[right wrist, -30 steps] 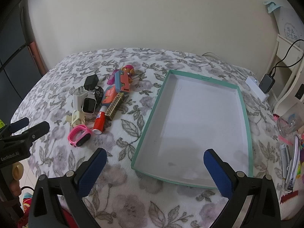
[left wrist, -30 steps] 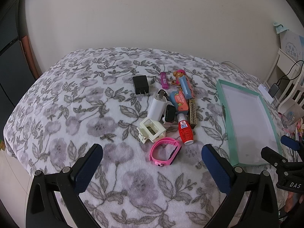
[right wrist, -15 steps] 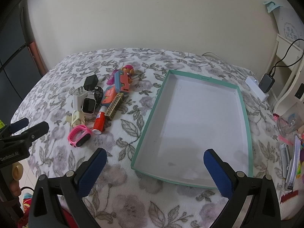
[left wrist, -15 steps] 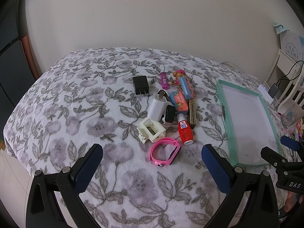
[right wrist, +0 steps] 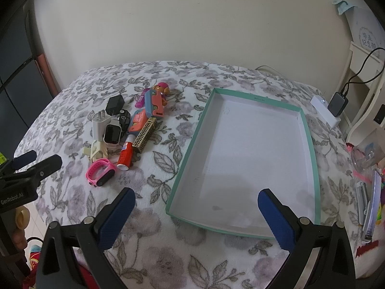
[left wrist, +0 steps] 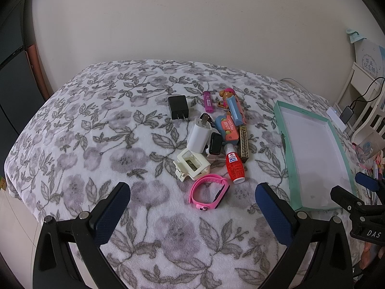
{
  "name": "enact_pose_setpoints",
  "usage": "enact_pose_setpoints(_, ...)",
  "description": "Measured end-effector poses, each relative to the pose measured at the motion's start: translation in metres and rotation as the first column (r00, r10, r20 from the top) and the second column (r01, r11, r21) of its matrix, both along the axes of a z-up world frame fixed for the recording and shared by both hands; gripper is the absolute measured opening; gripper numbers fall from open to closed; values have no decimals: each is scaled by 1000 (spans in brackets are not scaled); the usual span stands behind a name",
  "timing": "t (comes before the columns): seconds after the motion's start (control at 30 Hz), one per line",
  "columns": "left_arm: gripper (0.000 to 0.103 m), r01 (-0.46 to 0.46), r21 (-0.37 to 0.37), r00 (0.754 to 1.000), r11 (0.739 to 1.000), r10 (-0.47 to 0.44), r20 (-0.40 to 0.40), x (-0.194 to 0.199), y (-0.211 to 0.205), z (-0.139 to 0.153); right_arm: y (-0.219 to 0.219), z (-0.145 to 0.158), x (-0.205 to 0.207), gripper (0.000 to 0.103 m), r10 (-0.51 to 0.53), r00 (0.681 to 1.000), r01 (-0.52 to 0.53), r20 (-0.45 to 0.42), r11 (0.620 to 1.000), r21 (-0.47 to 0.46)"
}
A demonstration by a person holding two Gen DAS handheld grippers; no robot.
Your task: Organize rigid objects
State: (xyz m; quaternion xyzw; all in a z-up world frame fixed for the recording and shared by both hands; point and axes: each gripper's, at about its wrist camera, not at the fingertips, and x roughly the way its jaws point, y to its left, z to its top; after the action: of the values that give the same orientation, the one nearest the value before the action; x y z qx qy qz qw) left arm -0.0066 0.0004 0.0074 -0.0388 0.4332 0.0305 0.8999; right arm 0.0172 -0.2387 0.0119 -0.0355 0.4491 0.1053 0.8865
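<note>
My right wrist view takes in the whole of the shallow teal-rimmed white cardboard tray (right wrist: 250, 154), empty, on the grey-and-white floral fleece blanket (right wrist: 168, 252) of the bed; my left wrist view catches that tray (left wrist: 310, 154) only at its right edge, squeezed narrow. The left view instead lays the pile of small things out plainly, centre frame. The right view alone shows a white power strip (right wrist: 324, 110) with a dark plug on the blanket's far right edge, and clutter beside the bed.

One tray. In the pile, left of the tray and apart from it, I count two chargers, one black cube (left wrist: 178, 107) and one white (left wrist: 199, 134); one cream plastic hair claw (left wrist: 192, 165); one pink silicone wristband (left wrist: 208, 195), nearest to me; one red glue bottle (left wrist: 234, 167); one black-and-gold patterned tube (left wrist: 243, 144); one dark-screened smartwatch (left wrist: 214, 144); one purple lip-balm stick (left wrist: 208, 101); the colourful toys behind overlap too much to count.

My left hand-held gripper (left wrist: 192, 207) is spread wide above the blanket, just short of the wristband, holding nothing. My right hand-held gripper (right wrist: 196, 213) is equally wide, straddling the tray's near edge, touching nothing.
</note>
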Motion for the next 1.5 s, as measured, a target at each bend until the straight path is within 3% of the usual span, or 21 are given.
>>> enact_pose_setpoints(0.4,103,0,18,1000,1000,0,-2,3,11,8,1,-1,1,103,19,1000,-19,-7,1000,10)
enact_pose_setpoints(0.5,103,-54,63,998,997,52,21,8,34,27,7,5,6,103,45,999,-45,-3,999,-2)
enact_pose_setpoints(0.7,103,-158,84,987,984,155,35,16,77,44,42,30,28,103,140,990,-140,32,990,0)
enact_pose_setpoints(0.9,103,-146,32,988,989,147,-39,20,81,9,92,19,51,102,219,976,-219,-16,976,18)
enact_pose_setpoints(1.07,103,-72,9,992,997,72,-108,34,61,-27,117,-8,66,94,269,960,-269,-84,963,9)
enact_pose_setpoints(1.5,102,51,99,983,994,-32,-183,57,21,-73,141,-66,99,78,263,937,-269,-229,963,7)
